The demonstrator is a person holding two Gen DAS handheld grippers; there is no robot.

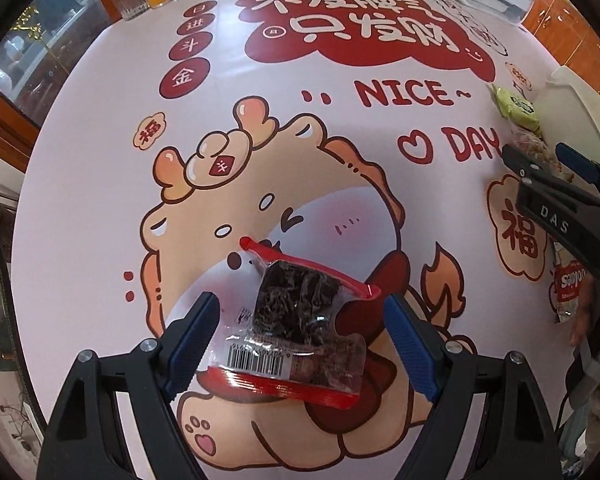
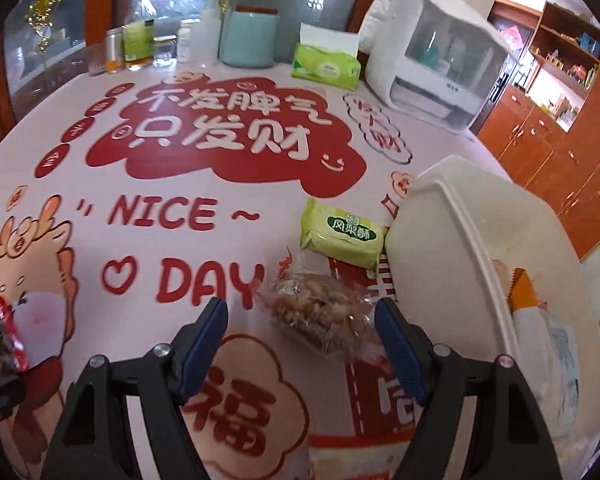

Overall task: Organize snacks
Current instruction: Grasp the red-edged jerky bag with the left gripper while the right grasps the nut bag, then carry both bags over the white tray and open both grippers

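Observation:
A clear packet with red edges and dark dried contents (image 1: 296,320) lies on the printed tablecloth between the fingers of my open left gripper (image 1: 300,316); it also shows in the right wrist view (image 2: 2,340). My right gripper (image 2: 300,320) is open over a clear bag of brown crunchy snack (image 2: 324,316), whose right part lies between the fingers. A green pastry packet (image 2: 342,236) lies just beyond it. A white bin (image 2: 460,272) stands to the right with packets inside (image 2: 540,320). The right gripper also shows in the left wrist view (image 1: 540,160).
A red-and-white cookie packet (image 1: 568,284) lies at the table's right edge. At the back stand bottles and jars (image 2: 140,44), a teal container (image 2: 248,36), a green tissue pack (image 2: 326,66) and a white appliance (image 2: 440,56). Wooden cabinets (image 2: 560,132) are to the right.

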